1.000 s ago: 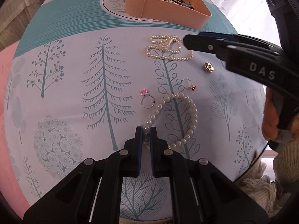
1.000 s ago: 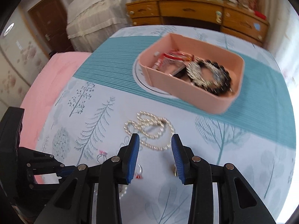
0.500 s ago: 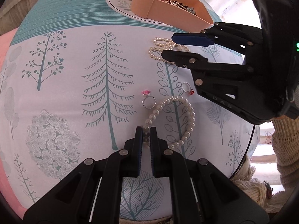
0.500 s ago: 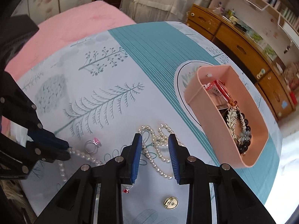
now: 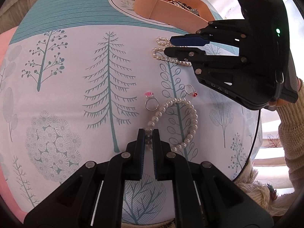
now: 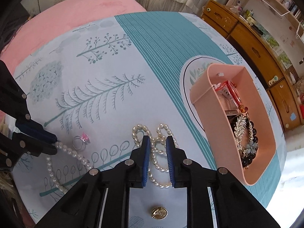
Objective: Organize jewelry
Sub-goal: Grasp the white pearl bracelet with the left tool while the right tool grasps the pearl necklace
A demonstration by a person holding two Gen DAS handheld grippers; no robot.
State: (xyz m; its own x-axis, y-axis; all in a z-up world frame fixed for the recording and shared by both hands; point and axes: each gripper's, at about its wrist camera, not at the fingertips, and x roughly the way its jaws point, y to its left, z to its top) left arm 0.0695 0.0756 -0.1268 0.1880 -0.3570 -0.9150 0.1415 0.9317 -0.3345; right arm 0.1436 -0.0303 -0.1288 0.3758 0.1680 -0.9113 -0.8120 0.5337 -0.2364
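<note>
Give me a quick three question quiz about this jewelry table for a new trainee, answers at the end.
1. True or false: the left claw is shut on the pearl bracelet.
2. Which item lies between the right claw's open fingers: A) pink-stone ring, B) pearl necklace, C) gold button?
3. Fill in: the dark bead bracelet lies inside the ____.

Key: 1 true; 2 B; 3 pink tray.

We see left view low over table (image 5: 76, 66), facing pink tray (image 5: 171, 5). Right view higher, tilted down, tray (image 6: 266, 133) at right. Both share pearl bracelet (image 5: 190, 114), necklace (image 6: 157, 152), pink ring (image 5: 151, 102).
</note>
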